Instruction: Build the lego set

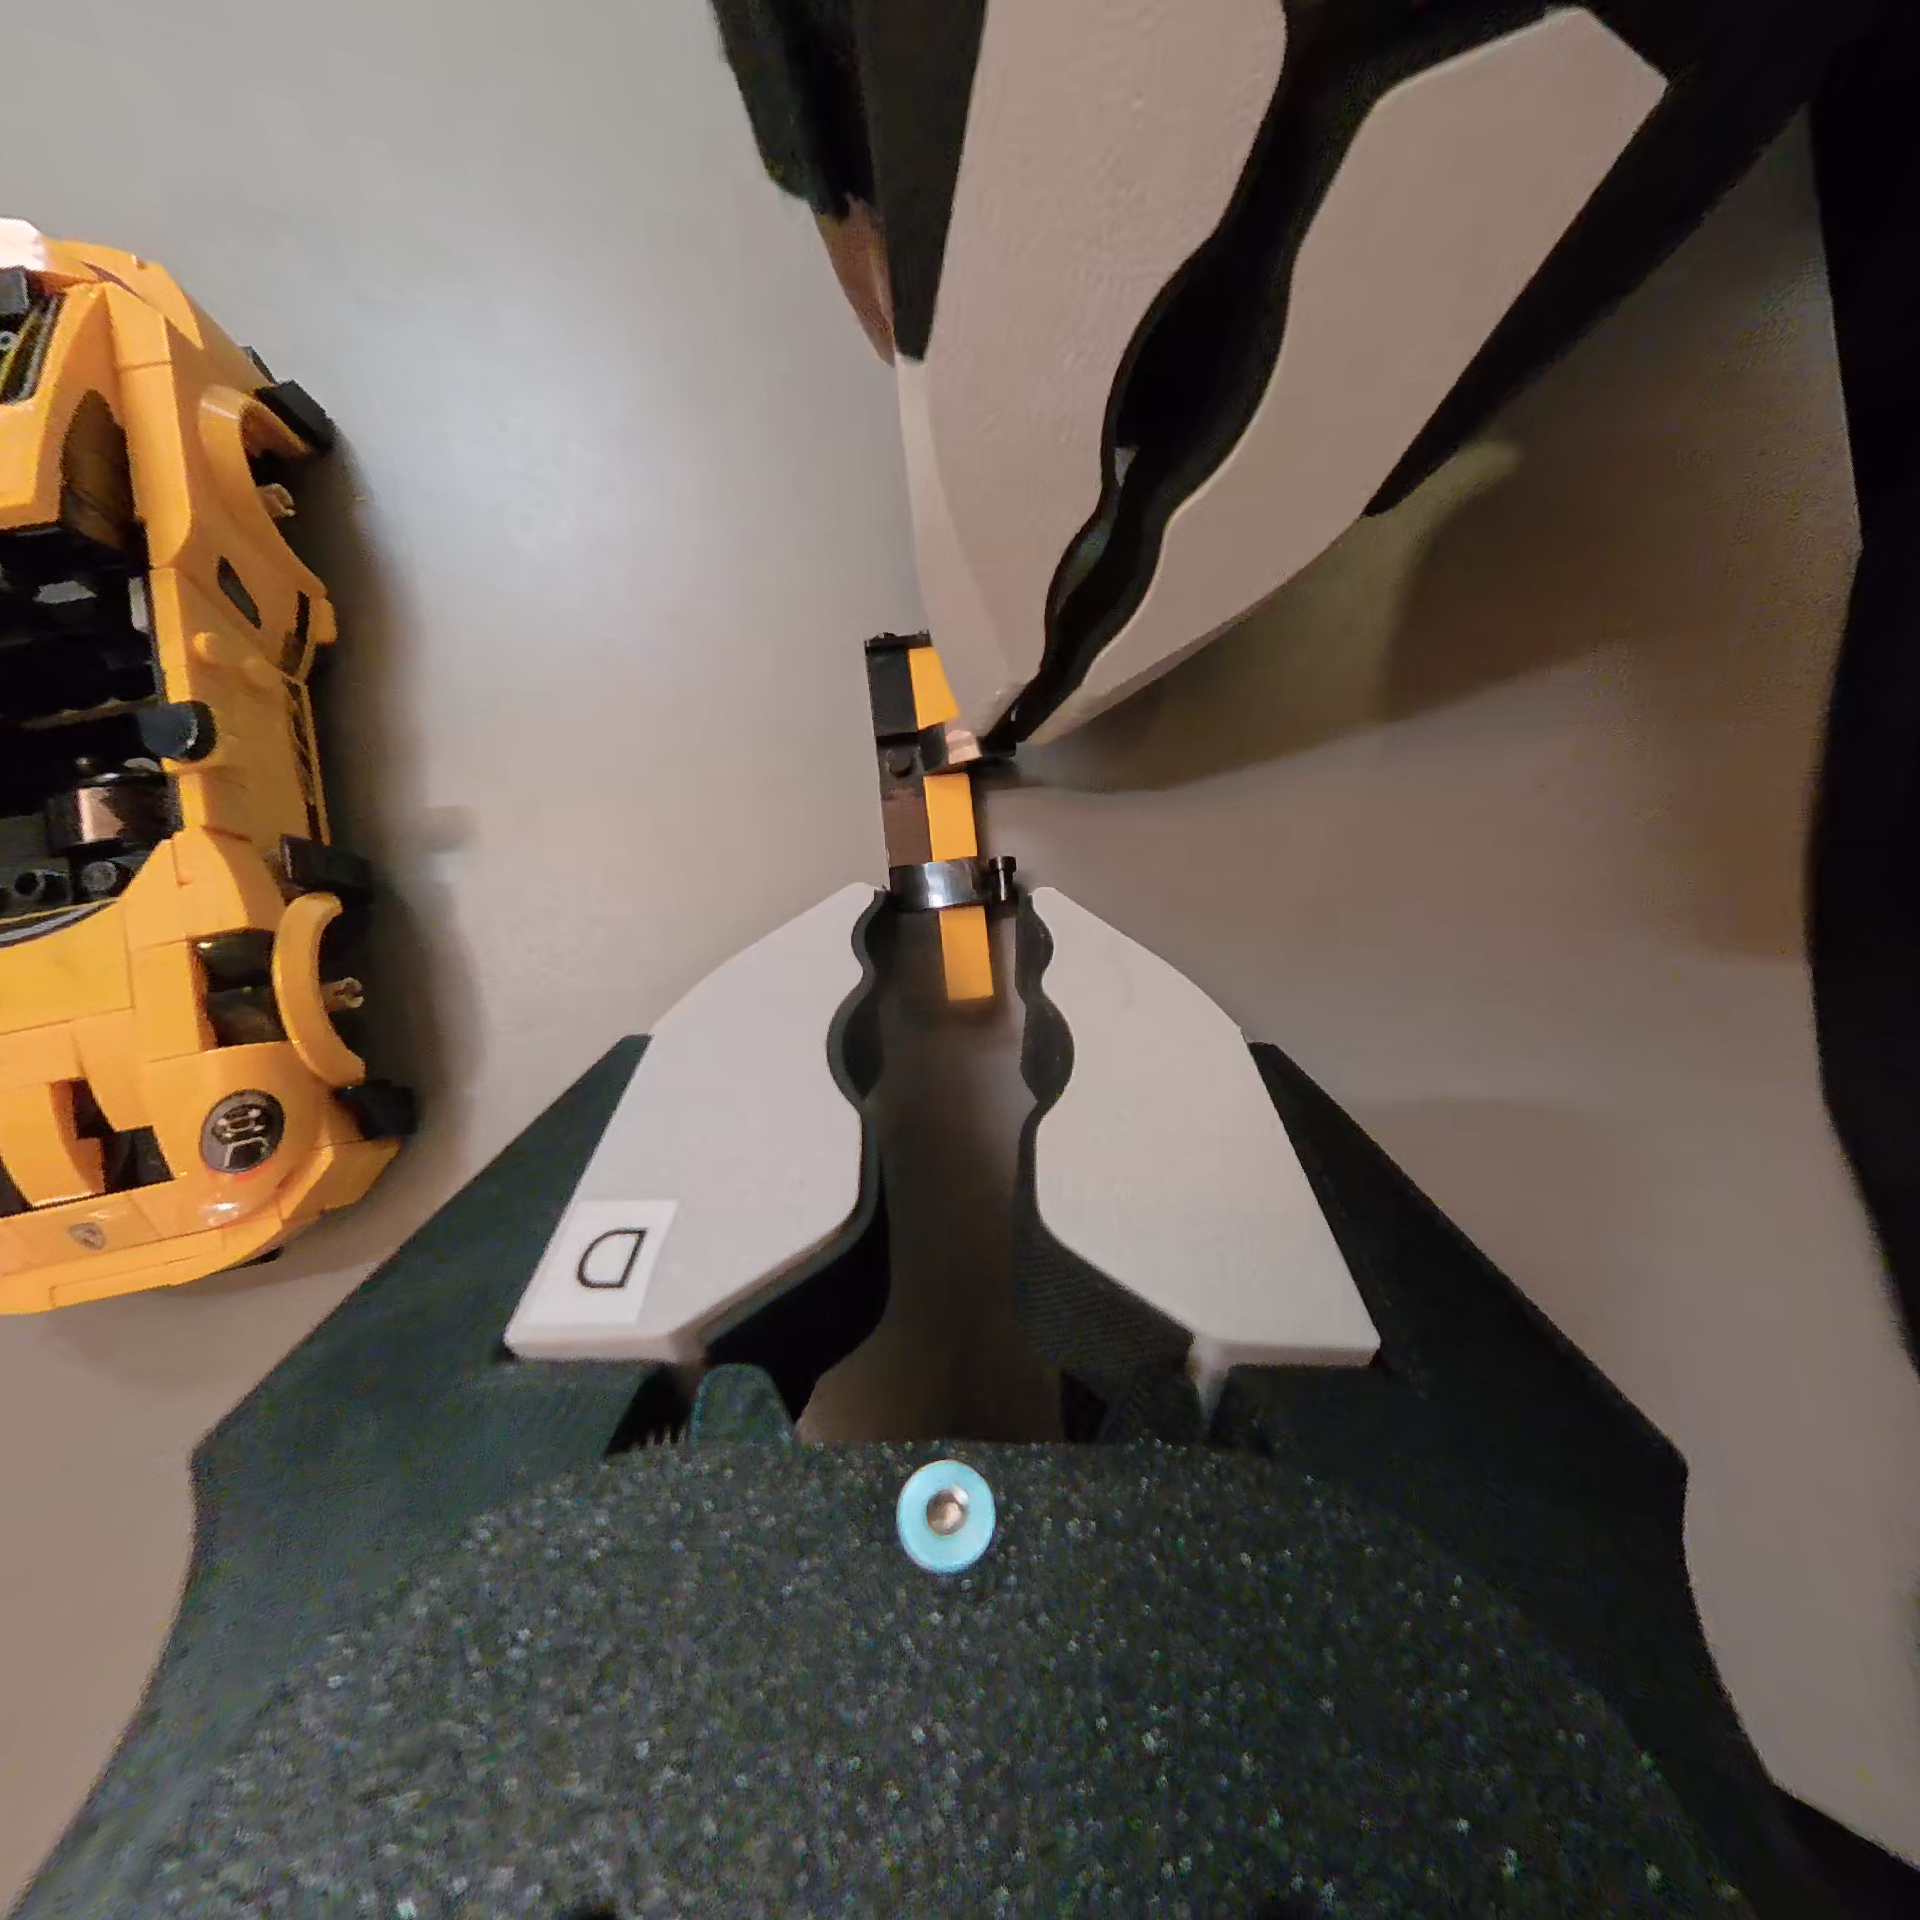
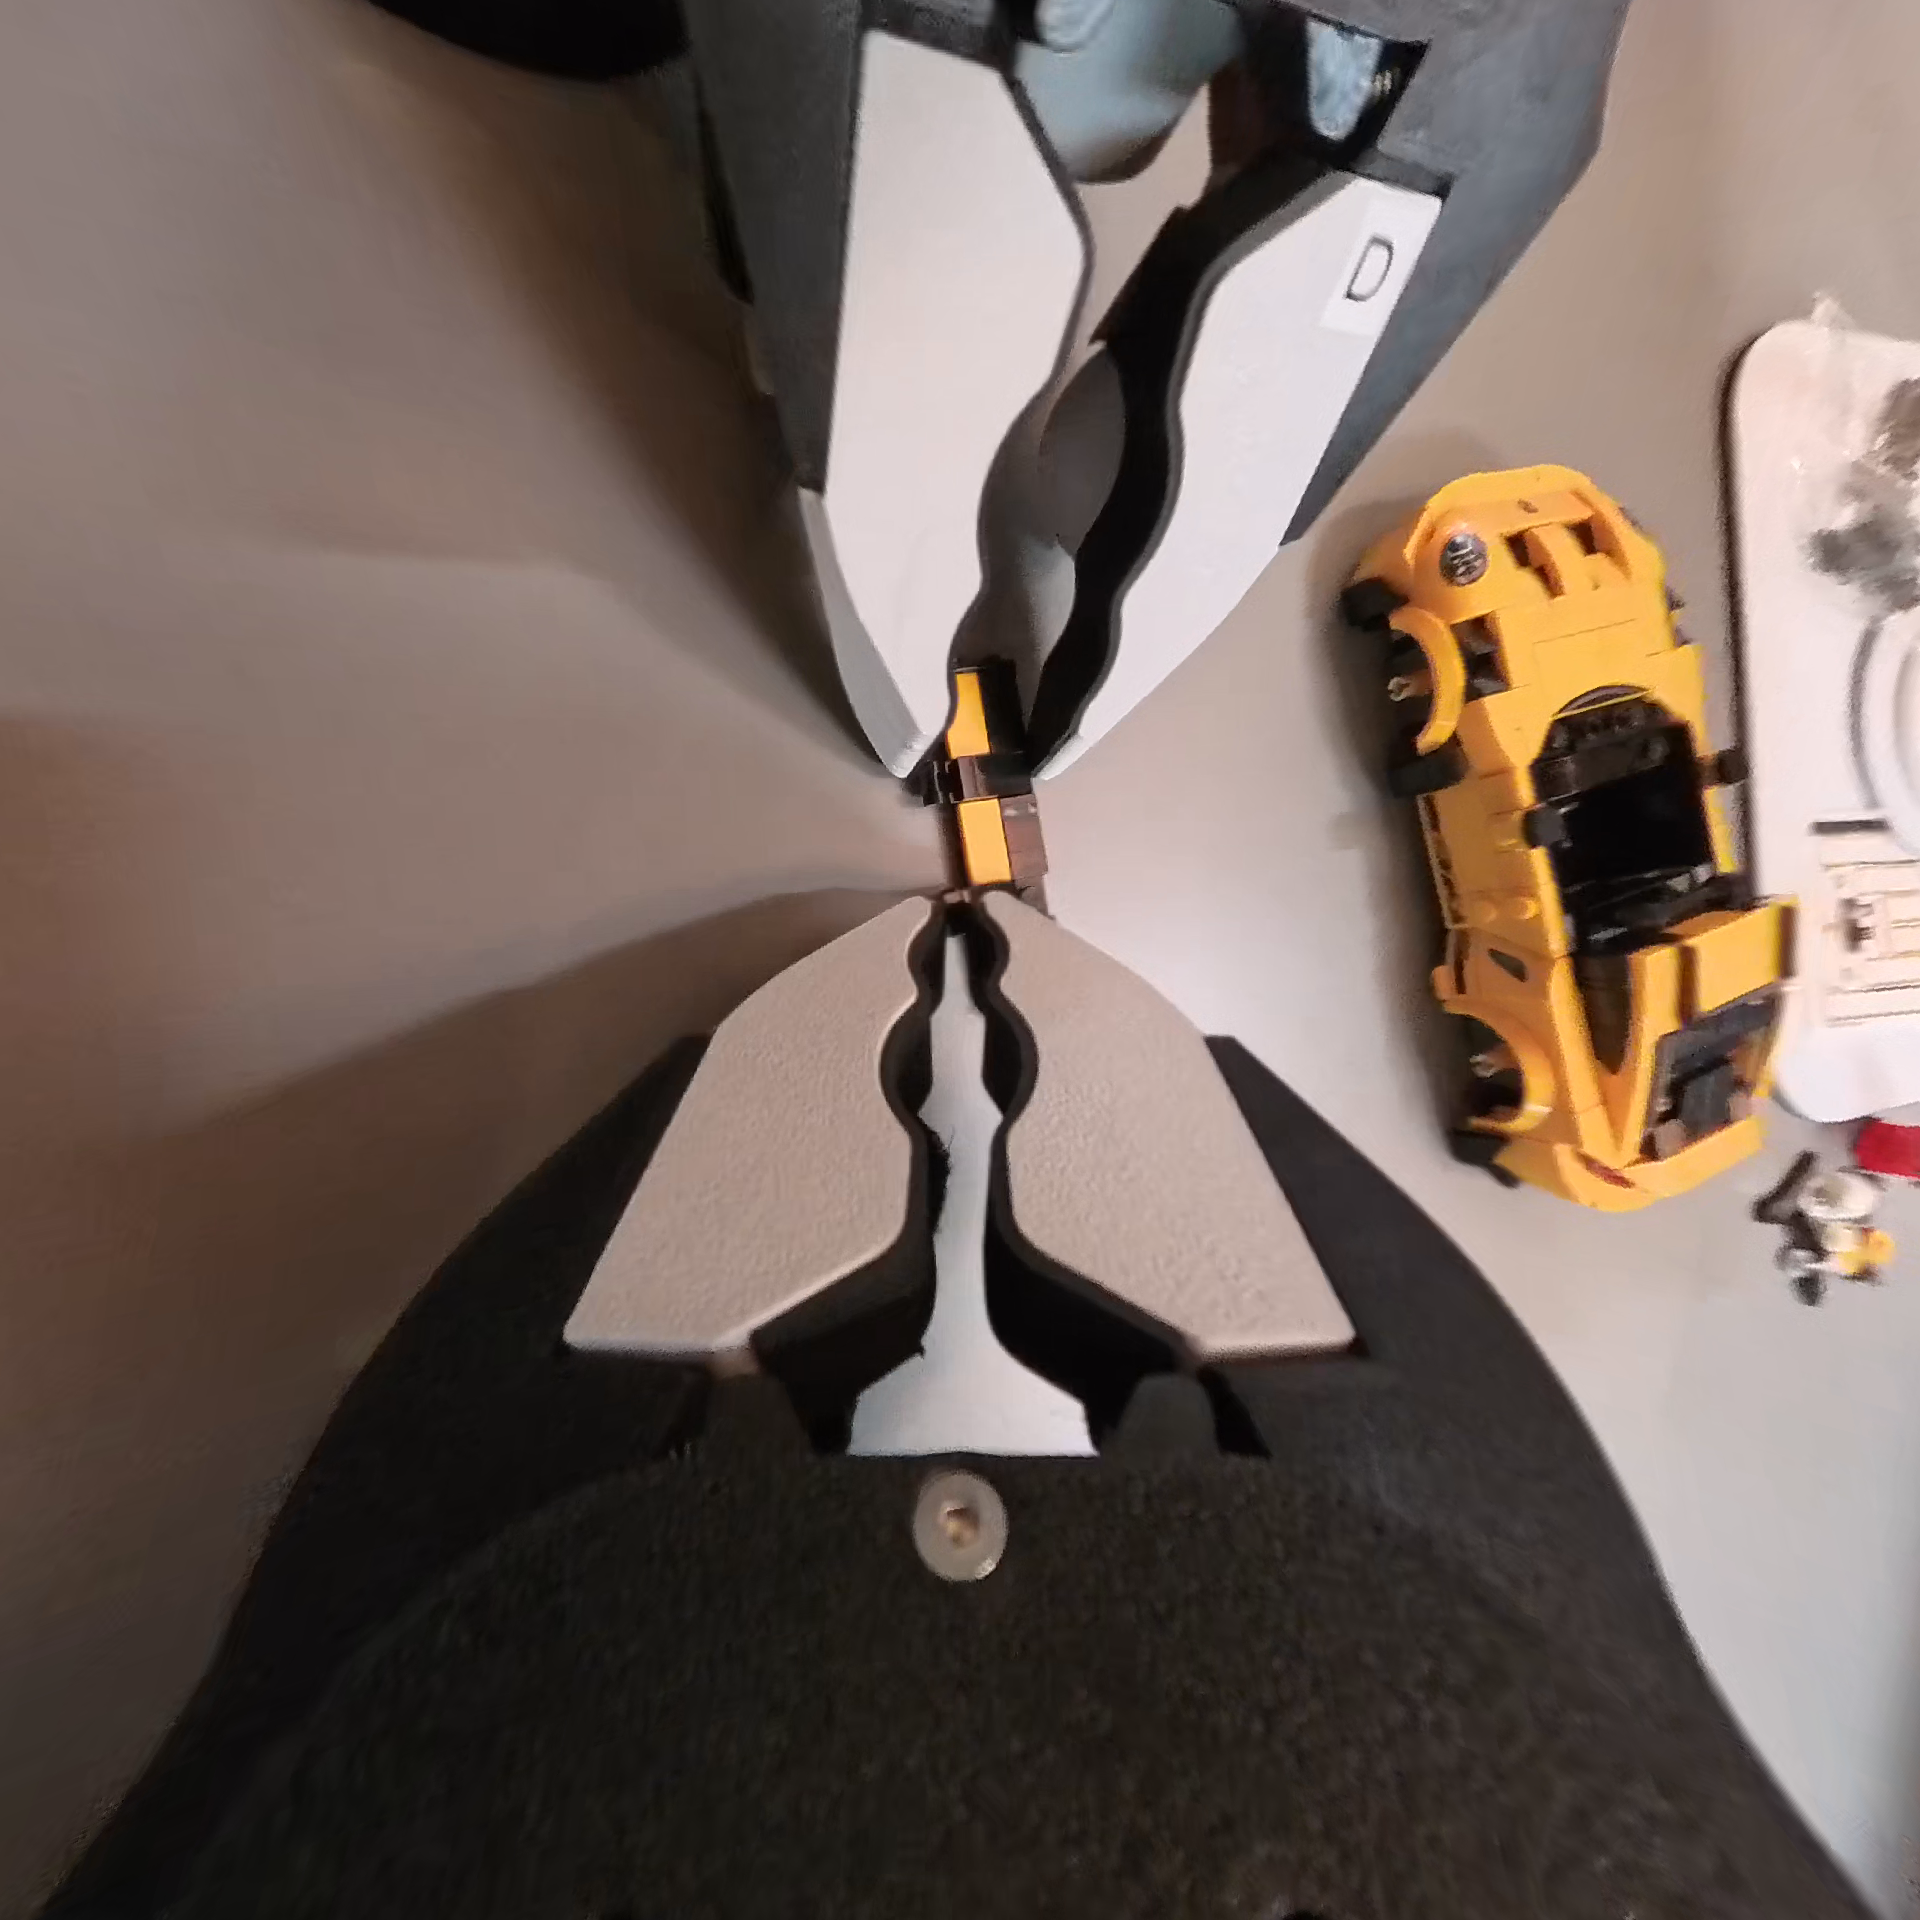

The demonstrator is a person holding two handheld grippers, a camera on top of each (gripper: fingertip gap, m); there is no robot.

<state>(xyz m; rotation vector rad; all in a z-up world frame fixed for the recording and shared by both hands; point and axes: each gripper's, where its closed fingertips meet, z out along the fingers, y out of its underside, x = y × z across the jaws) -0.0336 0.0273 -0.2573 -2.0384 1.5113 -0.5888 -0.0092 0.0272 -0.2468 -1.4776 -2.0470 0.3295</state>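
Observation:
My left gripper (image 1: pixel 951 899) is shut on a narrow yellow and black lego sub-assembly (image 1: pixel 951 821) and holds it above the grey table, with the black band at its middle between the fingertips. My right gripper (image 2: pixel 954 906) is closed on a small pale piece (image 1: pixel 961 745) and holds it against the side of the sub-assembly (image 2: pixel 982 842). In the left wrist view the right gripper (image 1: pixel 992 740) reaches in from the upper right. In the right wrist view the left gripper (image 2: pixel 977 764) comes down from the top. The yellow lego car (image 1: pixel 208 727) lies on the table at the left.
In the right wrist view the car (image 2: pixel 1579 831) lies to the right. Past it is a white tray (image 2: pixel 1787 416) with dark loose parts and a printed sheet. A small minifigure (image 2: pixel 1829 1236) lies near the car's lower end. The grippers are tip to tip, or close to it.

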